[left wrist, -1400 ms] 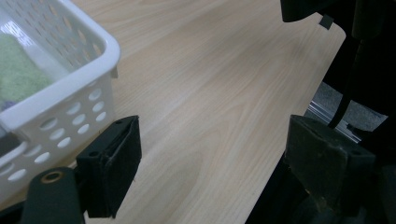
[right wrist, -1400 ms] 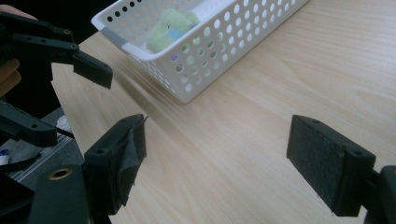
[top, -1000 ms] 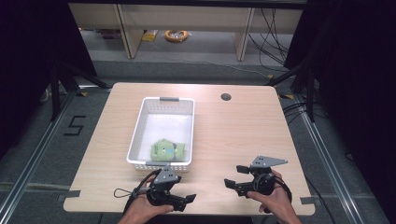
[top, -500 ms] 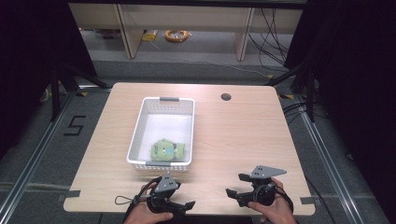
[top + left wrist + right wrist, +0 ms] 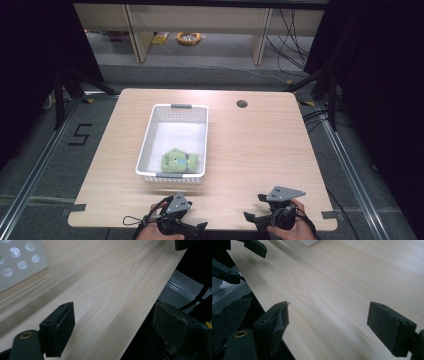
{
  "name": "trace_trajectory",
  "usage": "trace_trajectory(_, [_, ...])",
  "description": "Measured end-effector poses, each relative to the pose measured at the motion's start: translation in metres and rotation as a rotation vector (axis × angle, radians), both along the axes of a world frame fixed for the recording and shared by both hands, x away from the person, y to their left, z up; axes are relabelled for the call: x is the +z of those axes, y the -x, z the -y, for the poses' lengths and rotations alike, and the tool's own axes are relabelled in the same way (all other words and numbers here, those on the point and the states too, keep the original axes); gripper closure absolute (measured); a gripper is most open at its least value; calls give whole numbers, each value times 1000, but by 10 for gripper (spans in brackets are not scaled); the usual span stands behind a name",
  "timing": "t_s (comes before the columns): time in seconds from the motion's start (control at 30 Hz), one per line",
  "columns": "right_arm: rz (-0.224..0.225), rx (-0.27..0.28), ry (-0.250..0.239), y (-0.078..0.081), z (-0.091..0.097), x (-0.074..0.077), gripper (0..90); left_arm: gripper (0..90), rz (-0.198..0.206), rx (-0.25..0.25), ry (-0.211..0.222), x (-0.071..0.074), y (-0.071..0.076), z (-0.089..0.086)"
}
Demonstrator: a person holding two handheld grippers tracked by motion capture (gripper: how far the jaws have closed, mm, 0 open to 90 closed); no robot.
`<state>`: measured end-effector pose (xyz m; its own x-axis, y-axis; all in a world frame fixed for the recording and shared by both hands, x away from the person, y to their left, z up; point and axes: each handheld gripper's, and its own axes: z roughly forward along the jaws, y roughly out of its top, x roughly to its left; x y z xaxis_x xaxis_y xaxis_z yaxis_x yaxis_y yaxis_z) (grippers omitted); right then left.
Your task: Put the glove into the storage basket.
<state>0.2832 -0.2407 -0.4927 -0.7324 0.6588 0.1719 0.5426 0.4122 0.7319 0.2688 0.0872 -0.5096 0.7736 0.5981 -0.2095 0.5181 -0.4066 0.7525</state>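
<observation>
A white perforated basket stands left of centre on the wooden table. A green plush toy lies in its near end. My left gripper rests at the table's near edge, just in front of the basket, jaws pointing right. In the left gripper view it is open over bare wood, with the basket's corner at the upper left. My right gripper sits at the near edge to the right, facing left. In the right gripper view it is open and holds nothing, with the left gripper's jaws beyond.
A round cable hole is set in the table's far side. Open shelving stands behind the table, with an orange coil on the floor. The table's near edge runs just under both grippers.
Both grippers have drawn back toward the table's near edge, away from the basket. Their jaws stay open. The basket and toy have not moved.
</observation>
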Motion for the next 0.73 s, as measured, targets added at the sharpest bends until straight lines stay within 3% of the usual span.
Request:
trace_trajectory(0.03, [0,0,0,0,0,0,185,171,13,-11,-18,0,-1,-1])
trace_trajectory(0.17, [-8,-9,1,2,0,-2,183,171,15,-14,-11,-2,-1,0])
trace_trajectory(0.2, [-14,31,-1,-2,1,-3,183,172,12,-5,-6,-2,0,1])
trace_trajectory(0.23, [-6,20,2,-1,0,-3,183,172,14,-12,-24,-3,-1,0])
trace_trajectory(0.57, [-9,13,12,-1,1,-5,178,172,8,-14,-23,-4,-1,1])
trace_trajectory(0.67, [-7,19,6,-3,2,-5,178,171,17,-27,-56,-3,-3,-2])
trace_trajectory(0.73, [-5,7,9,-3,2,-6,177,170,-3,-16,-39,-3,-2,-1])
